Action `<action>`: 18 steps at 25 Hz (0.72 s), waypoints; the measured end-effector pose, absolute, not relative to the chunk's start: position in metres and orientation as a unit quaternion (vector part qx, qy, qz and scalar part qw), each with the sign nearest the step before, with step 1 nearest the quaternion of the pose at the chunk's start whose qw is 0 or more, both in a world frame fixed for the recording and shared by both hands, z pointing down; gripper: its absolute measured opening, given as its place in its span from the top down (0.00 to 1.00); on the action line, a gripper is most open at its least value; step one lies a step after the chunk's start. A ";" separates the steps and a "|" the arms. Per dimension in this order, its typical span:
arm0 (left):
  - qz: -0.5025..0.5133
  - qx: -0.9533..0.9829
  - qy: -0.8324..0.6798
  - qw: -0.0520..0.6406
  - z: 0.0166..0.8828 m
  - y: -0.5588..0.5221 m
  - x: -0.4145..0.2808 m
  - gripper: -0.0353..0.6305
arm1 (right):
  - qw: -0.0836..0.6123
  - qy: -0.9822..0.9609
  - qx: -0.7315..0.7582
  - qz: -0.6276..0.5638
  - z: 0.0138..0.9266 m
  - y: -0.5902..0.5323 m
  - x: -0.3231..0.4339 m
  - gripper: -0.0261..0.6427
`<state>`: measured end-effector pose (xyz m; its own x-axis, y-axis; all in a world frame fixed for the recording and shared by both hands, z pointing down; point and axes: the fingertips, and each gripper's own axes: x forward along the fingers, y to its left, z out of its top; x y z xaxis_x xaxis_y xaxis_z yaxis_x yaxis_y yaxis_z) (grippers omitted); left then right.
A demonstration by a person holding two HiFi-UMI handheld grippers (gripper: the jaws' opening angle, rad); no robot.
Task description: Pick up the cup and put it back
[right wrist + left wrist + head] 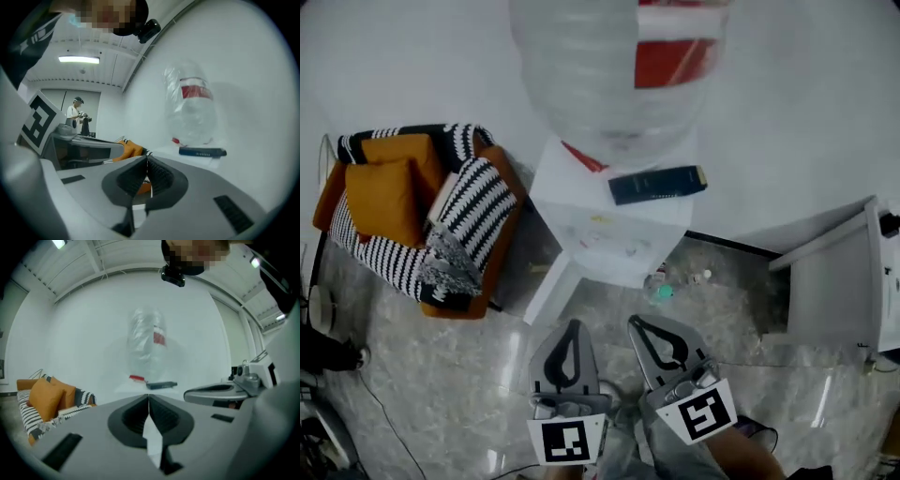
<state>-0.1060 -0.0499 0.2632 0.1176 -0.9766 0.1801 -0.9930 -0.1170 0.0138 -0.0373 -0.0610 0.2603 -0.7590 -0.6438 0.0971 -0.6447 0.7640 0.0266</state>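
Note:
No cup can be made out in any view. My left gripper (573, 324) and right gripper (635, 322) are held side by side low in the head view, both shut with nothing between their jaws. They point toward a white water dispenser (609, 239) that carries a large clear bottle (609, 75) with a red label. In the left gripper view the shut left gripper (148, 397) faces that bottle (147, 345). The right gripper view shows the shut right gripper (147, 154) and the bottle (192, 112) ahead to the right.
A dark flat box (656, 184) and a red item (581, 157) lie on the dispenser's top. An armchair (422, 216) with orange cushions and a striped throw stands at left. A white cabinet (834, 281) stands at right. Small objects, one green (663, 292), lie on the floor.

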 end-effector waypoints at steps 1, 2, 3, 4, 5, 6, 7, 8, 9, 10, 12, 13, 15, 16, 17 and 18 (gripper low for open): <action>0.058 0.746 -0.660 0.064 0.235 -0.048 -0.101 0.93 | 0.051 -0.938 0.343 0.001 0.236 -0.059 -0.035 0.94; 0.053 0.747 -0.660 0.062 0.211 -0.047 -0.095 0.93 | 0.053 -0.937 0.344 -0.003 0.214 -0.059 -0.033 0.94; 0.048 0.746 -0.662 0.059 0.190 -0.046 -0.090 0.93 | 0.055 -0.936 0.348 -0.004 0.194 -0.059 -0.030 0.94; 0.043 0.744 -0.664 0.060 0.173 -0.045 -0.085 0.93 | 0.056 -0.934 0.352 0.000 0.177 -0.060 -0.025 0.94; 0.038 0.740 -0.668 0.061 0.159 -0.043 -0.079 0.93 | 0.055 -0.933 0.356 0.005 0.161 -0.061 -0.020 0.94; 0.032 0.736 -0.673 0.063 0.148 -0.042 -0.074 0.93 | 0.051 -0.931 0.360 0.008 0.147 -0.062 -0.013 0.94; 0.027 0.733 -0.676 0.067 0.139 -0.040 -0.069 0.93 | 0.046 -0.930 0.365 0.011 0.135 -0.063 -0.006 0.95; 0.023 0.731 -0.677 0.075 0.132 -0.038 -0.063 0.93 | 0.041 -0.928 0.370 0.014 0.125 -0.062 0.001 0.95; 0.021 0.731 -0.677 0.084 0.126 -0.033 -0.058 0.93 | 0.035 -0.927 0.372 0.017 0.115 -0.059 0.007 0.95; 0.020 0.730 -0.678 0.089 0.120 -0.028 -0.053 0.93 | 0.030 -0.928 0.371 0.017 0.105 -0.055 0.012 0.95; 0.025 0.724 -0.684 0.080 0.108 -0.021 -0.049 0.93 | 0.025 -0.930 0.365 0.016 0.089 -0.051 0.023 0.95; 0.028 0.721 -0.689 0.072 0.103 -0.021 -0.048 0.93 | 0.024 -0.931 0.363 0.015 0.083 -0.052 0.027 0.95; 0.033 0.718 -0.692 0.071 0.098 -0.025 -0.044 0.93 | 0.024 -0.934 0.355 0.012 0.076 -0.052 0.035 0.95; 0.040 0.719 -0.689 0.075 0.098 -0.026 -0.040 0.93 | 0.027 -0.936 0.351 0.011 0.075 -0.051 0.037 0.95; 0.049 0.723 -0.685 0.077 0.099 -0.026 -0.035 0.93 | 0.029 -0.937 0.347 0.014 0.075 -0.050 0.039 0.95; 0.059 0.728 -0.679 0.076 0.098 -0.025 -0.029 0.93 | 0.028 -0.938 0.345 0.018 0.075 -0.049 0.040 0.95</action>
